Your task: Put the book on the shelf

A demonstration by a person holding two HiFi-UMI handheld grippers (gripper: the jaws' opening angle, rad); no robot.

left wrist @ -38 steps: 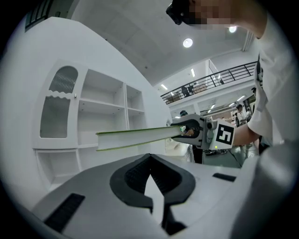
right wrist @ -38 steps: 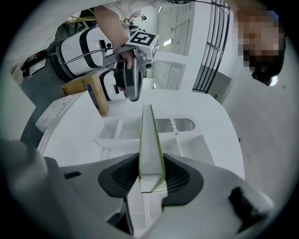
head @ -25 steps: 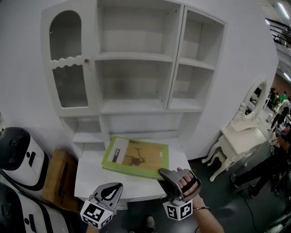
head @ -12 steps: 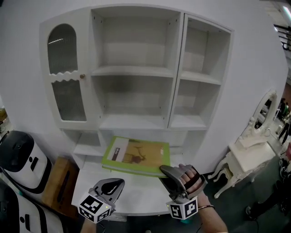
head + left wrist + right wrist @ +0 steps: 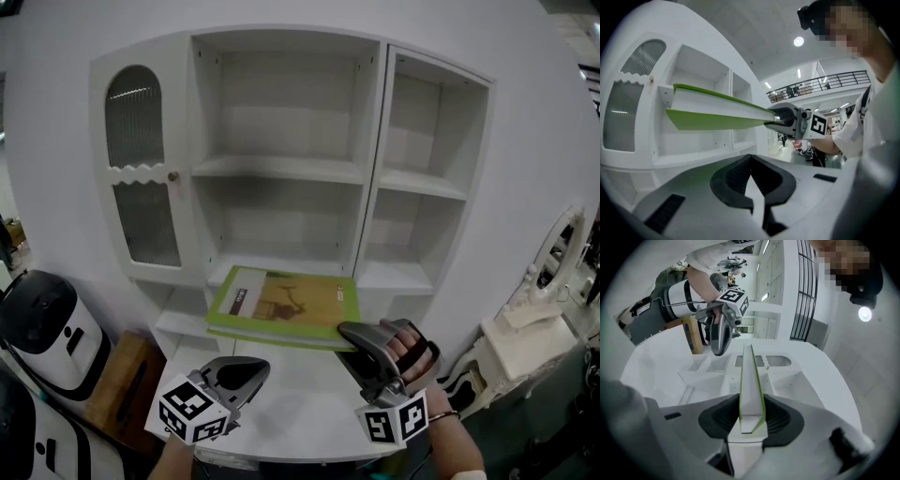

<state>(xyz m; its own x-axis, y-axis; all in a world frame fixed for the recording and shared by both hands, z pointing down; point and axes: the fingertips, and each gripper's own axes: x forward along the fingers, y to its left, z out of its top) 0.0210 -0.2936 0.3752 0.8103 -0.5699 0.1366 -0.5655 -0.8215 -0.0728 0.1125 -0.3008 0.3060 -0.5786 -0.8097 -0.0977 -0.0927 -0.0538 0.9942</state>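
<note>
Now the book (image 5: 281,305) sits higher against the shelf (image 5: 281,169) than before, right gripper (image 5: 349,330) clamped on it. Left gripper (image 5: 253,368) closed, empty.

The green book (image 5: 281,307), a tan picture on its cover, is held flat and level by its near right corner, just before the white shelf's (image 5: 281,169) lower middle compartment.

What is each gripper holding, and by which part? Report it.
The right gripper holds the green book by its near right corner, clamping it flat. The left gripper is shut and holds nothing.
</note>
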